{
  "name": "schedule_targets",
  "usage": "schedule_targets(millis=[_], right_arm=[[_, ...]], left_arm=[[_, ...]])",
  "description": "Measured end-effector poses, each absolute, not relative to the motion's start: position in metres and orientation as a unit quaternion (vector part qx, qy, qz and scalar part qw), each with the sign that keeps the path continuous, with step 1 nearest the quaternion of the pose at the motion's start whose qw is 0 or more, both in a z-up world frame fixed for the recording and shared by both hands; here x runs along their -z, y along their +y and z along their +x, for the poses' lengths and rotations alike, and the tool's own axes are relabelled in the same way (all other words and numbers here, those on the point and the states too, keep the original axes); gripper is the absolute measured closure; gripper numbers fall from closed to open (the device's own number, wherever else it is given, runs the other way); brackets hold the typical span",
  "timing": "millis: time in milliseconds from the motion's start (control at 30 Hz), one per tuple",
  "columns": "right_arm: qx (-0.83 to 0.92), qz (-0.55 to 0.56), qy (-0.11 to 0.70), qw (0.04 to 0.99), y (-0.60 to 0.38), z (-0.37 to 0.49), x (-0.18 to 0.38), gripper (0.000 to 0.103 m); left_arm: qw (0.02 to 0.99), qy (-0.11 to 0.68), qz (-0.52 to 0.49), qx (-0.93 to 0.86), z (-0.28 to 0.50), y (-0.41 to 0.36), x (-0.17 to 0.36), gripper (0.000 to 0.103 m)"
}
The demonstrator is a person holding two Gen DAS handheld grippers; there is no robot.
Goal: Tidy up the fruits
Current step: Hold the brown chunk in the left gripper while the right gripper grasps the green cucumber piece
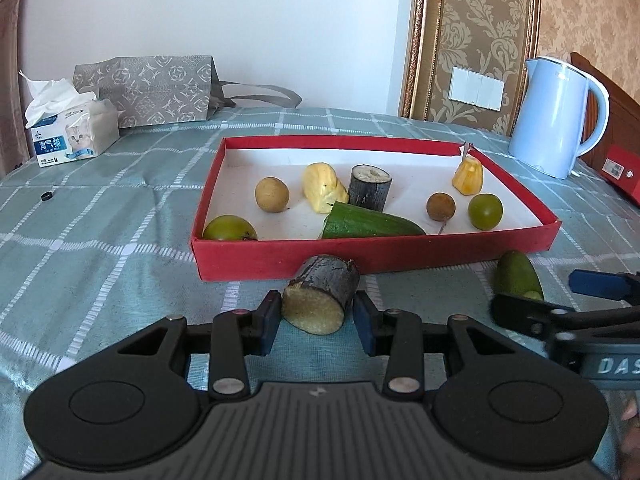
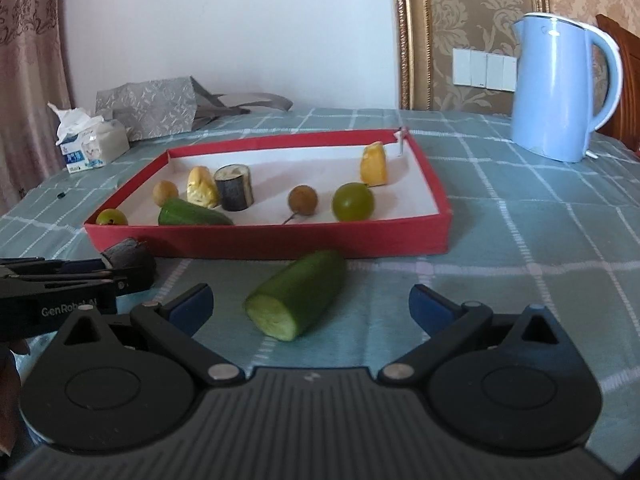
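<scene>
A short sugarcane piece (image 1: 320, 292) with dark bark lies just in front of the red box (image 1: 376, 258), and my left gripper (image 1: 316, 306) is shut on it with a blue pad on each side. In the right wrist view that gripper (image 2: 100, 272) comes in from the left with the cane (image 2: 128, 254). A cut cucumber piece (image 2: 298, 296) lies on the cloth between the wide-open fingers of my right gripper (image 2: 310, 296); the pads do not touch it. The box (image 2: 264, 244) holds longans, green fruits, yellow jackfruit pieces, another cane piece and another cucumber piece.
A blue kettle (image 1: 556, 120) stands at the back right, with a red object (image 1: 620, 172) beside it. A tissue box (image 1: 72, 136) and a grey paper bag (image 1: 148, 88) sit at the back left. A small black ring (image 1: 47, 196) lies on the checked cloth.
</scene>
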State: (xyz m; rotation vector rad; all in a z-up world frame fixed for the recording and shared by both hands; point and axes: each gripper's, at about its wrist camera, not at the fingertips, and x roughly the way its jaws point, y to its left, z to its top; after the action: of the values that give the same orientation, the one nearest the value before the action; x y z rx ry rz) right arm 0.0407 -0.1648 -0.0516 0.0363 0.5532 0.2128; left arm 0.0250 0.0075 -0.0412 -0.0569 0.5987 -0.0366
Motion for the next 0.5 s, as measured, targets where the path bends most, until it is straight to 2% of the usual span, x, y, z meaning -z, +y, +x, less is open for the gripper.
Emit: schedule_targets(millis=[133, 300, 467, 500], right_arm=[[-0.076, -0.001, 0.281, 0.957, -0.152, 0.047, 0.053, 0.012], [-0.072, -0.018, 0.306, 0.949, -0.141, 0.056, 0.056, 0.017], [-0.074, -0.024, 0.297, 0.952, -0.141, 0.054, 0.057, 0.043], [-0.08, -0.022, 0.296, 0.952, -0.141, 0.053, 0.056, 0.044]], left_arm=[[0.955, 0.294, -0.031, 0.019, 0.025, 0.008, 0.042, 0.064], [0.955, 0.294, -0.032, 0.019, 0.025, 0.009, 0.042, 0.064], [0.955, 0.294, -0.031, 0.021, 0.025, 0.009, 0.042, 0.064], [0.955, 0.294, -0.031, 0.021, 0.025, 0.009, 0.042, 0.064]])
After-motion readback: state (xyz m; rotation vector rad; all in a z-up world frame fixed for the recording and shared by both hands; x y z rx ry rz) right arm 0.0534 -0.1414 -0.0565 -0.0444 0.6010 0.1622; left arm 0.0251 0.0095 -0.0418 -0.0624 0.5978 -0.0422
